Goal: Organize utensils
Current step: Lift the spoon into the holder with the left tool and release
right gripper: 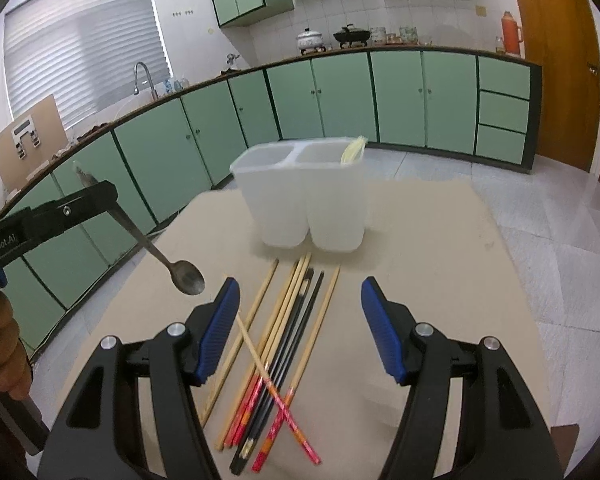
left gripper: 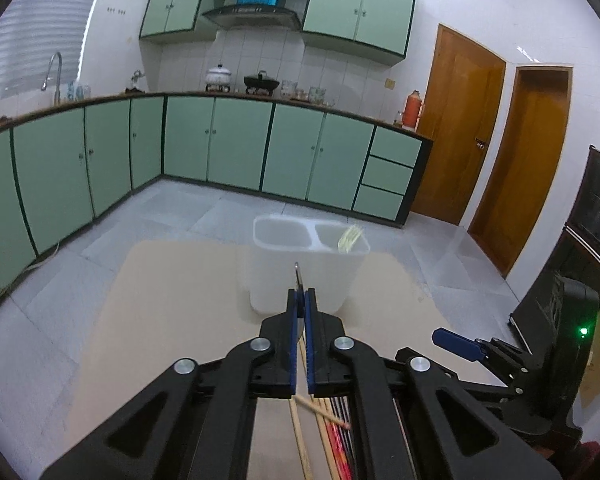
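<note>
Left gripper (left gripper: 300,300) is clamped tight on a spoon (left gripper: 297,276) handle, holder (left gripper: 300,268) straight ahead. Chopsticks (left gripper: 312,420) lie below it. Right view: right gripper (right gripper: 300,300) is spread wide with nothing in it, chopsticks (right gripper: 276,356) on the table (right gripper: 440,248) under the gap. Spoon (right gripper: 188,277) dangles bowl-down at left; that gripper (right gripper: 96,196) reads "nRobot.AI".

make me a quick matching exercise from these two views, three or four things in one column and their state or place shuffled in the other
Things:
1. spoon
2. chopsticks
3. right gripper
4. holder

States or places:
a. open, nothing between its fingers
b. loose pile lying on the mat
c. clamped in the shut left gripper, lifted off the table
d. upright at the far end of the mat, two compartments

Pairs: 1-c, 2-b, 3-a, 4-d
</note>
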### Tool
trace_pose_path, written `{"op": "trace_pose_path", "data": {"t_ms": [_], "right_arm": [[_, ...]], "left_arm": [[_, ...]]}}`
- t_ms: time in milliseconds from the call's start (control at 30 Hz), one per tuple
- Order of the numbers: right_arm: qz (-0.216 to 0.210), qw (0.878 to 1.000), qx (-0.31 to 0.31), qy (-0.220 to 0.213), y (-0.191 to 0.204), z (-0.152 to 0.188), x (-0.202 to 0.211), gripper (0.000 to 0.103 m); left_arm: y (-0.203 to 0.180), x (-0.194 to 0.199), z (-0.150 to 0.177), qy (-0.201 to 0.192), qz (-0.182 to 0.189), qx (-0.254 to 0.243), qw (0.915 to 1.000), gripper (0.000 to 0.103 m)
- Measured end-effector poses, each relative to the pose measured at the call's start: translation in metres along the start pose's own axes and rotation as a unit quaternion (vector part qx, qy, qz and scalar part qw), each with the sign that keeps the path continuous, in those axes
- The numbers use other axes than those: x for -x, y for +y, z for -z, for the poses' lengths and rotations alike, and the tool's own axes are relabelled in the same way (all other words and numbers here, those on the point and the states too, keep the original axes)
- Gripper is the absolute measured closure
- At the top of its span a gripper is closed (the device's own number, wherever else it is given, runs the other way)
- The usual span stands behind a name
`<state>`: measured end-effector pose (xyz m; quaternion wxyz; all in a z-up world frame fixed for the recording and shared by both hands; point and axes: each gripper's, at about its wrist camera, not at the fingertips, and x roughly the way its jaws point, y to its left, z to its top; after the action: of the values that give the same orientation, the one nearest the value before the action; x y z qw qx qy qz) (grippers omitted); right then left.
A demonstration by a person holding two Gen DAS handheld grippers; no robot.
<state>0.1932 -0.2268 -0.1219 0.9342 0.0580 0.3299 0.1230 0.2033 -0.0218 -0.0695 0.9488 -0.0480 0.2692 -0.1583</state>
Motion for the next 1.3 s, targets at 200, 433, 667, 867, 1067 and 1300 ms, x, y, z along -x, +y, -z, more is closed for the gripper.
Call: {"op": "trace_pose_path", "data": {"t_ms": [200,433,667,867,1067,1300], "right_arm": [[0.013,0.999,0.007,-0.037,-0.002,-0.043,0.002,0.041],[0.014,0.998,0.004,-0.068,-0.013,-0.093,-0.009,0.041],[0.017,0.997,0.004,-0.073,-0.025,-0.113,-0.024,0.041],[0.023,0.998,-0.010,-0.060,-0.041,-0.109,-0.040,0.041],[0.027,0.999,-0.018,-0.042,-0.047,-0.100,-0.055,0.041],[0.029,0.999,-0.024,-0.034,-0.049,-0.088,-0.056,0.041]], "left_arm": [[-0.005,-0.008,-0.034,-0.026,0.005,-0.016,0.9995,0.100],[-0.006,-0.026,-0.070,-0.052,0.009,-0.016,0.9985,0.100],[-0.002,-0.062,-0.103,-0.070,0.017,-0.005,0.9974,0.100],[0.002,-0.107,-0.100,-0.042,0.010,-0.004,0.9990,0.100],[0.007,-0.150,-0.083,0.005,0.001,-0.011,0.9999,0.100],[0.010,-0.153,-0.068,0.030,-0.001,-0.003,0.9995,0.087]]}}
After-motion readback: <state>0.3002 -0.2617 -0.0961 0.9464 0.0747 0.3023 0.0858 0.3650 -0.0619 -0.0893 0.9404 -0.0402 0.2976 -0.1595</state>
